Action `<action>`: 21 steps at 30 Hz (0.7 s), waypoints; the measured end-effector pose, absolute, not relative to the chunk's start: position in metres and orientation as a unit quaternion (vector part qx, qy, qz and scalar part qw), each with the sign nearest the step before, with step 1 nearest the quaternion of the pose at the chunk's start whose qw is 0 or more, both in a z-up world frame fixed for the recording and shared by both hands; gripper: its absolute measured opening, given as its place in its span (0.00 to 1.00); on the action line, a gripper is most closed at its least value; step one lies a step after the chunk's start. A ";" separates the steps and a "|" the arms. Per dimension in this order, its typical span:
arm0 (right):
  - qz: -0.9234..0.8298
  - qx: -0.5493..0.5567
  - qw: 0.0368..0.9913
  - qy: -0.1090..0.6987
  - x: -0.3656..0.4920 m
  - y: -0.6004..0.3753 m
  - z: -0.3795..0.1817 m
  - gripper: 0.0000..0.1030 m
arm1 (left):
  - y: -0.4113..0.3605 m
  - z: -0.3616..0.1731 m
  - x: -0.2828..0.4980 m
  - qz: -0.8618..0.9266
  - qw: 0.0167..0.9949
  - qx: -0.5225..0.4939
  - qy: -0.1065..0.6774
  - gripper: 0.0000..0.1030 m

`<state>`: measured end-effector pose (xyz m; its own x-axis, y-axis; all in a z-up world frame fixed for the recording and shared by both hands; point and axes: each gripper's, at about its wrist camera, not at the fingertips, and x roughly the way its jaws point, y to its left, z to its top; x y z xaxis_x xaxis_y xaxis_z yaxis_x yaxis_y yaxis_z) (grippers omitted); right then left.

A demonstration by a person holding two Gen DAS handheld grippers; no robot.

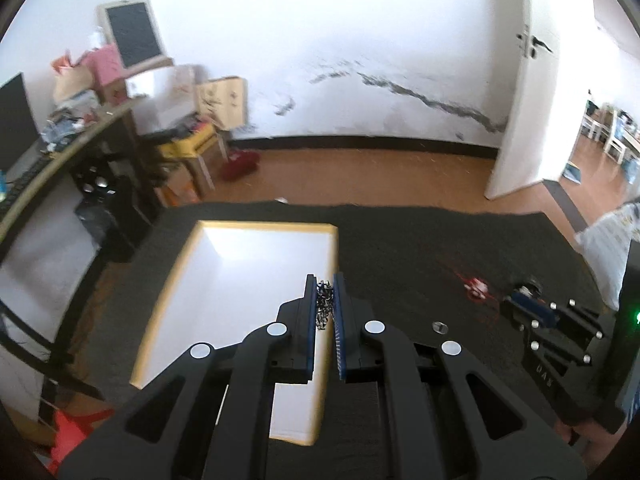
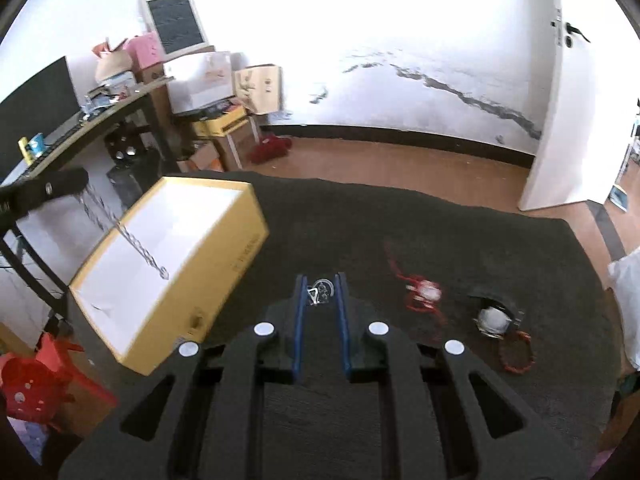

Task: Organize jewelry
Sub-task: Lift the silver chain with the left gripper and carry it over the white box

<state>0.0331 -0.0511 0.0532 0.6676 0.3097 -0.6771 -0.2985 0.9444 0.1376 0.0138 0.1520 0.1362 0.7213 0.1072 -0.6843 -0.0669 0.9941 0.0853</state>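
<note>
My left gripper (image 1: 325, 285) is shut on a silver chain (image 1: 324, 303) and holds it over the right edge of the yellow box (image 1: 168, 288). In the right wrist view the chain (image 2: 136, 242) hangs from the left gripper's tip into the box (image 2: 224, 256). My right gripper (image 2: 321, 285) has its jaws closed on a small silver pendant piece (image 2: 320, 292) just above the dark mat. A red string ornament (image 2: 422, 294), a round silver piece (image 2: 494, 318) and a red bead bracelet (image 2: 516, 352) lie on the mat to its right.
The dark mat (image 2: 440, 232) covers the table. A desk with a monitor (image 2: 36, 104) and stacked boxes (image 2: 224, 80) stand at the left. A red stool (image 2: 36, 384) sits low left. An open white door (image 2: 568, 100) is at the right.
</note>
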 end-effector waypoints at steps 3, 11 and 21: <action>0.195 -0.001 0.910 0.366 0.035 -0.017 0.065 0.14 | 0.176 0.149 0.007 0.071 0.929 0.024 0.362 0.08; 0.276 -0.029 0.895 0.348 0.052 0.087 0.099 0.14 | 0.235 0.125 -0.004 0.123 0.917 0.000 0.380 0.08; 0.307 -0.062 0.874 0.371 0.084 0.163 0.069 0.14 | 0.282 0.015 0.037 0.170 0.879 -0.045 0.444 0.08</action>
